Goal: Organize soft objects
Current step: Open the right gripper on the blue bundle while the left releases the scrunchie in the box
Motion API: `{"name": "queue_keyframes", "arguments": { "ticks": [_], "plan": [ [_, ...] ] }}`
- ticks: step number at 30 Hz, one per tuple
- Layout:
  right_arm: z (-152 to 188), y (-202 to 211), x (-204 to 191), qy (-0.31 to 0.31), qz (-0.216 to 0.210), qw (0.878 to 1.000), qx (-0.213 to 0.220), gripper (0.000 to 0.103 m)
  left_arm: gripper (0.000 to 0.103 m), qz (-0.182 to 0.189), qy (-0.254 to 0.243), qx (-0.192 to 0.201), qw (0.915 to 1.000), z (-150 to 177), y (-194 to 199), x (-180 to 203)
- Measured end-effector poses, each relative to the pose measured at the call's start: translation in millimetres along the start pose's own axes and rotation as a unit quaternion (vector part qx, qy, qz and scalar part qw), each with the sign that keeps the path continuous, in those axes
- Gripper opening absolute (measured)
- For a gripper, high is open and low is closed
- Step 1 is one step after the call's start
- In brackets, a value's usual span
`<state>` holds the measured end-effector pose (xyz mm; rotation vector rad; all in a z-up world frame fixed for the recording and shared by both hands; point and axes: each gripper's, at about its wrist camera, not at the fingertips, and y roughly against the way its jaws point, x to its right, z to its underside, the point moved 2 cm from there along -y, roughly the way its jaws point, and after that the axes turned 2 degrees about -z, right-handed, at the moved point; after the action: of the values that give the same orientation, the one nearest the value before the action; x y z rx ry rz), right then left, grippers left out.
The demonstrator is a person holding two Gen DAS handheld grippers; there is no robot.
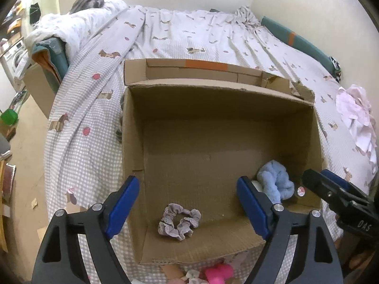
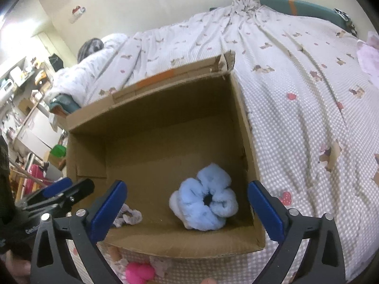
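Observation:
An open cardboard box point(image 1: 132, 142) point(image 2: 246, 127) stands on the bed. On its floor lie a grey-lilac lace scrunchie point(image 1: 178, 222) point(image 2: 129, 216) and a fluffy light-blue scrunchie point(image 1: 274, 185) point(image 2: 206, 198). My left gripper point(image 1: 188, 203) hangs open above the near part of the box, with the lace scrunchie lying loose below, between its blue pads. My right gripper point(image 2: 187, 210) is open wide over the blue scrunchie, which touches neither pad. Each gripper shows at the edge of the other's view.
A pink soft object point(image 1: 218, 273) point(image 2: 138, 272) and other small fabric pieces lie on the checked bedspread point(image 1: 78, 156) in front of the box. A pale pink cloth point(image 1: 357, 116) lies at the right. Bedding is piled at the far left, with shelves and clutter beyond.

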<state>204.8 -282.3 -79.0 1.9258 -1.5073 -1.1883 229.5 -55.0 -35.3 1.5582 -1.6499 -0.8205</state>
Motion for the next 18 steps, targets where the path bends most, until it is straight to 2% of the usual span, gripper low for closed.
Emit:
{"name": "queue_keyframes", "arguments": {
  "ticks": [2, 6, 18],
  "plan": [
    [0, 5, 1, -0.004, -0.001, 1.000, 0.008, 0.103, 0.092, 0.005, -0.005, 0.015, 0.9999, -1, 6, 1],
    [1, 11, 5, -0.012, 0.006, 1.000, 0.015, 0.103, 0.102, -0.011, -0.013, 0.035, 0.9992, -1, 16, 2],
    [8, 27, -3, -0.025, 0.001, 0.999, 0.023, 0.103, 0.102, -0.016, 0.017, 0.039, 0.9990, 1, 33, -19]
  ]
}}
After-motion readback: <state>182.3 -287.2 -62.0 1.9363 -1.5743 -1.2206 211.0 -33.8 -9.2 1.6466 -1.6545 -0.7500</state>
